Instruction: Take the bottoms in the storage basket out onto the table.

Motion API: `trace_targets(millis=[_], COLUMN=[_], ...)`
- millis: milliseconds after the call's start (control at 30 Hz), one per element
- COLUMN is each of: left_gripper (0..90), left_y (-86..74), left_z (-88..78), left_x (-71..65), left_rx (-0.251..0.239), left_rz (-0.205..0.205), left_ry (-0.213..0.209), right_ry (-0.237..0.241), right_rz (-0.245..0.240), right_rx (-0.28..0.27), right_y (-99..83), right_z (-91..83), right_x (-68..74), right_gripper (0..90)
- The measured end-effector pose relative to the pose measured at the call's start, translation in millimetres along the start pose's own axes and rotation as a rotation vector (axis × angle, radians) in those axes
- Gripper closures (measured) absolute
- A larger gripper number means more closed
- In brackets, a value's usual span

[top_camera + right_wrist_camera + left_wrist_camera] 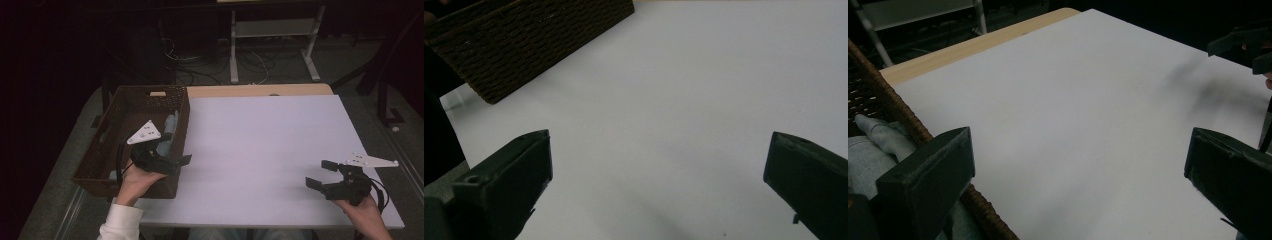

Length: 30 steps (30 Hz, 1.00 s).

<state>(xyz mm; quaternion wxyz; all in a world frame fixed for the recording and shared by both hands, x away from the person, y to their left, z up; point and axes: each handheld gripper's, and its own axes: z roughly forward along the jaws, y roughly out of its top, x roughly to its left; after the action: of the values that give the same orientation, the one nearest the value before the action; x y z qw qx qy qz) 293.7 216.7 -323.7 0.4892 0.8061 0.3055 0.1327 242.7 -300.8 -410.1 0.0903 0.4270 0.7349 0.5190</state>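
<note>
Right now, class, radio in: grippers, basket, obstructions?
Left gripper open at basket rim. Right gripper open, empty. Grey cloth in basket. White tabletop between them bare.

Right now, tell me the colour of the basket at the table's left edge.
Dark brown woven basket; the high view shows it best.

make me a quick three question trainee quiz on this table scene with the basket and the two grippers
1. True or false: the left gripper hangs over the dark brown woven basket.
2. What lies inside that basket? A) pale grey-blue cloth B) red cups C) nothing
3. How do the jaws of the right gripper, above the white table top, stand?

Key
1. True; it sits at the basket's near right corner.
2. A; the pale grey-blue cloth shows against the right wall.
3. Wide open, nothing between them.
</note>
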Motion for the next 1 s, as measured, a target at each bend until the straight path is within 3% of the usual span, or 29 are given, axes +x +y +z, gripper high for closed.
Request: trace_targets(millis=[667, 1000], left_gripper=[0.0, 0.0], left_y=[-2.4, 0.8], left_z=[-3.9, -1.9], left_x=[-1.1, -4.4], left_rx=[0.003, 0.037], left_rz=[-0.022, -0.014], left_ry=[0.003, -0.007], right_ry=[0.011, 0.021], right_rz=[-0.025, -0.031], right_rx=[0.022, 0.033], right_y=[0.0, 1.1], right_z=[3.9, 6.1], right_x=[3.8, 4.2], right_gripper=[0.0, 0.0])
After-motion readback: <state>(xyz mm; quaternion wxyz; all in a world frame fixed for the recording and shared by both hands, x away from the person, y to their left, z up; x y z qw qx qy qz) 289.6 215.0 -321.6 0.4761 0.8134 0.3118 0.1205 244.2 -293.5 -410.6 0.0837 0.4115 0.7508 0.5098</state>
